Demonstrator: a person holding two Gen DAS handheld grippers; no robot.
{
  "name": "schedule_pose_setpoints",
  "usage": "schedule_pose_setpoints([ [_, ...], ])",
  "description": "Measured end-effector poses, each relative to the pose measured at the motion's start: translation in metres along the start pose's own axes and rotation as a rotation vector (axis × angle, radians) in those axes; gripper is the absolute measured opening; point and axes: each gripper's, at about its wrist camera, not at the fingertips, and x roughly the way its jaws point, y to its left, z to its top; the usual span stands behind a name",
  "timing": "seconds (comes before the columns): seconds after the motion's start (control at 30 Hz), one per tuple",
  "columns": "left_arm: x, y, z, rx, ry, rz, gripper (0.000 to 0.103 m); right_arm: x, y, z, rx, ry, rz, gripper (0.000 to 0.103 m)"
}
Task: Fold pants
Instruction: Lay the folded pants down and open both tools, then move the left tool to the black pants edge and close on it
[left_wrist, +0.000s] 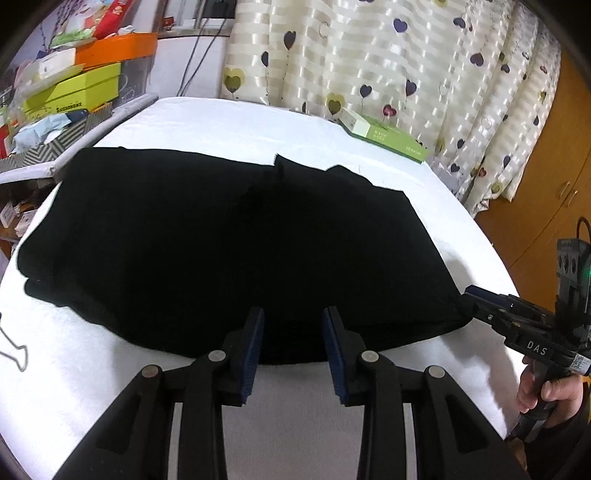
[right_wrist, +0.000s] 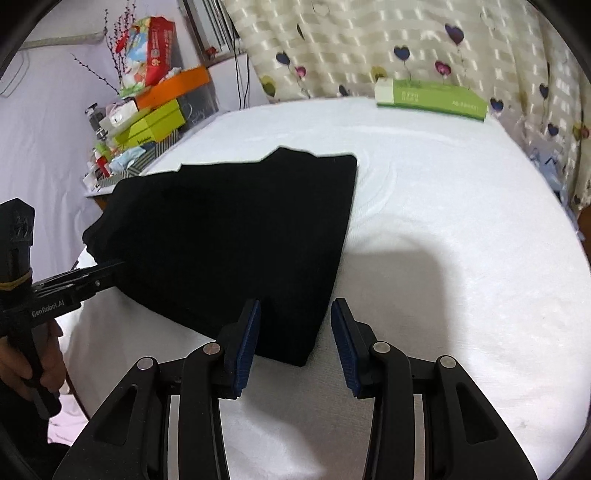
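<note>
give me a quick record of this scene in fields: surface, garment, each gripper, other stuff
surface: white table
garment: black pants, lying partly folded
left gripper: open, at the pants' near edge
right gripper: open, at the pants' near right corner
far edge: green box
beyond table: stacked boxes, heart curtain

My left gripper and right gripper are black, with ribbed blue pads and silver pivot screws. White lettering reads "DAS" and "GenRobot.AI". My sleeves are dark.

Both wrist views look low, close, sharing the pants.
</note>
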Motion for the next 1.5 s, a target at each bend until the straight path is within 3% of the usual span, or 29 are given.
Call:
schedule_pose_setpoints([
  [0.13, -0.006, 0.007, 0.001, -0.021, -0.028, 0.039, 0.035, -0.001, 0.003, 0.000, 0.005, -0.018, 0.001, 0.041],
  [0.47, -0.019, 0.047, -0.001, -0.120, -0.056, 0.145, 0.035, 0.009, 0.002, -0.005, 0.005, 0.041, -0.007, 0.041],
  [0.7, -0.034, 0.088, -0.008, -0.224, -0.074, 0.211, 0.035, -0.003, 0.018, -0.001, -0.031, -0.003, 0.022, 0.041],
  [1.13, -0.040, 0.138, -0.012, -0.407, -0.100, 0.185, 0.039, -0.001, 0.028, 0.007, -0.047, -0.034, 0.051, 0.042],
  [1.5, -0.033, 0.142, -0.007, -0.417, -0.100, 0.209, 0.041, 0.005, 0.033, 0.012, -0.063, -0.027, 0.055, 0.042],
])
